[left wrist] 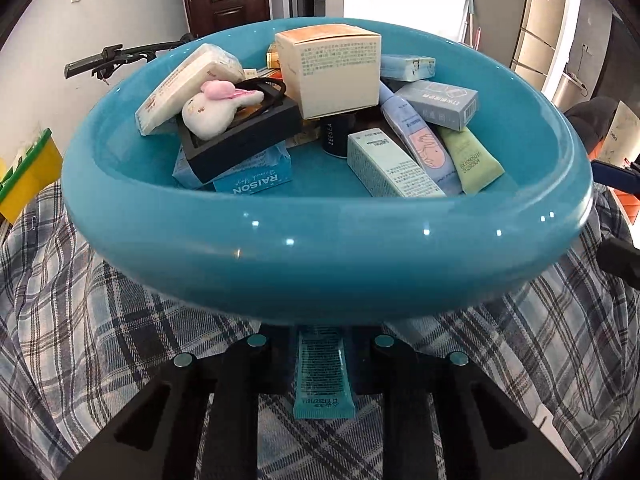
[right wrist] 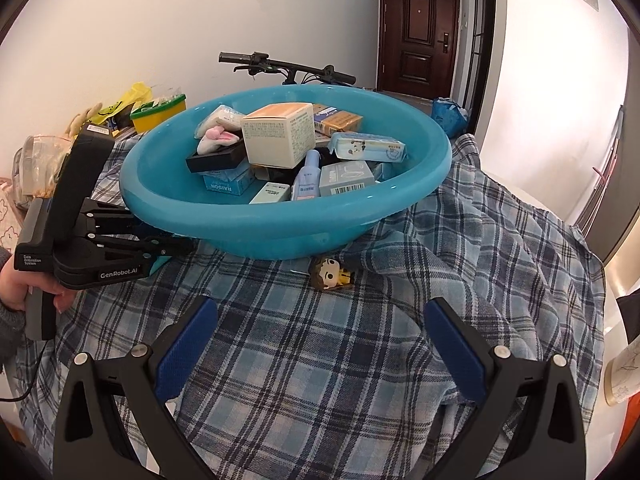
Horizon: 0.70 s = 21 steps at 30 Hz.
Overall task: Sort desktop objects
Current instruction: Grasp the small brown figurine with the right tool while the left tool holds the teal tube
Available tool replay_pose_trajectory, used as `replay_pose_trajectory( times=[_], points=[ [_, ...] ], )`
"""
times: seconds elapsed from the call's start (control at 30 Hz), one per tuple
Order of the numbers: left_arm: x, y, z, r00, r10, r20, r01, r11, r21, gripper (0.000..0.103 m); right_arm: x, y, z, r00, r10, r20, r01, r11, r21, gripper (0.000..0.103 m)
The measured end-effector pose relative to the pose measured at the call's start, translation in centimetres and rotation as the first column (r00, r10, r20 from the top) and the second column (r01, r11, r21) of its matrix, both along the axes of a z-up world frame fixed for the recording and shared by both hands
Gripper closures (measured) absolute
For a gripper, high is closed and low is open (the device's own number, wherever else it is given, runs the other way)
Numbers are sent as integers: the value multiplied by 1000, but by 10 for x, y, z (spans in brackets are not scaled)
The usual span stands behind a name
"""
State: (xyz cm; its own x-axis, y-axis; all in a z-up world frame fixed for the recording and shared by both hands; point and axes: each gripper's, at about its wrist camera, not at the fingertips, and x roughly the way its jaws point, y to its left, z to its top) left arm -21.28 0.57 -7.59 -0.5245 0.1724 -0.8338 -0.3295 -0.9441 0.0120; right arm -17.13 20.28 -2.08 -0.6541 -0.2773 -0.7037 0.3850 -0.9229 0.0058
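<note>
A teal basin (left wrist: 320,216) (right wrist: 280,220) stands on the plaid cloth (right wrist: 320,360), heaped with boxes, tubes, a black tray and a plush rabbit (left wrist: 212,110). My left gripper (left wrist: 322,336) is low against the basin's near wall, shut on a teal tube (left wrist: 324,376) that lies between its fingers. In the right wrist view the left gripper (right wrist: 176,248) sits at the basin's left side, held by a hand. My right gripper (right wrist: 322,308) hovers open over bare cloth. A small brown-haired figurine (right wrist: 330,274) lies on the cloth just beyond the right gripper, at the basin's foot.
A yellow box with a green lid (left wrist: 28,176) (right wrist: 160,114) stands left of the basin. Bicycle handlebars (right wrist: 280,66) cross behind it. A blue bag (right wrist: 450,114) sits at the far right. A paper cup (right wrist: 624,376) is at the right edge, where the cloth bunches.
</note>
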Motion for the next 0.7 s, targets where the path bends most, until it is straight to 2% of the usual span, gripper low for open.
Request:
replay_pose_trajectory(
  times=[0.3,0.37,0.4,0.47,0.5,0.6,0.7],
  points=[
    [29,9,4,997,-78,18,78,997,12,82,-6,1,-5,1000,-6,13,6,1000,15,1],
    [29,12,1,995,-93,46,93,996,8,66,-9,0,-7,1000,-1,20,1,1000,17,1],
    [27,12,-1,995,-86,50,85,996,15,51,-12,-2,-8,1000,3,19,-3,1000,19,1],
    [26,9,-2,997,-72,35,71,997,36,48,-15,-5,-9,1000,12,12,-13,999,37,1],
    [26,9,-2,997,-74,32,73,997,30,49,-17,-6,-10,1000,22,11,-22,999,40,1],
    [30,10,-1,997,-81,5,81,997,7,79,-24,-9,-12,999,49,19,-50,998,24,5],
    [33,12,1,995,-95,-5,95,995,-24,82,-31,-8,-14,997,70,8,-70,997,-8,14]
  ],
)
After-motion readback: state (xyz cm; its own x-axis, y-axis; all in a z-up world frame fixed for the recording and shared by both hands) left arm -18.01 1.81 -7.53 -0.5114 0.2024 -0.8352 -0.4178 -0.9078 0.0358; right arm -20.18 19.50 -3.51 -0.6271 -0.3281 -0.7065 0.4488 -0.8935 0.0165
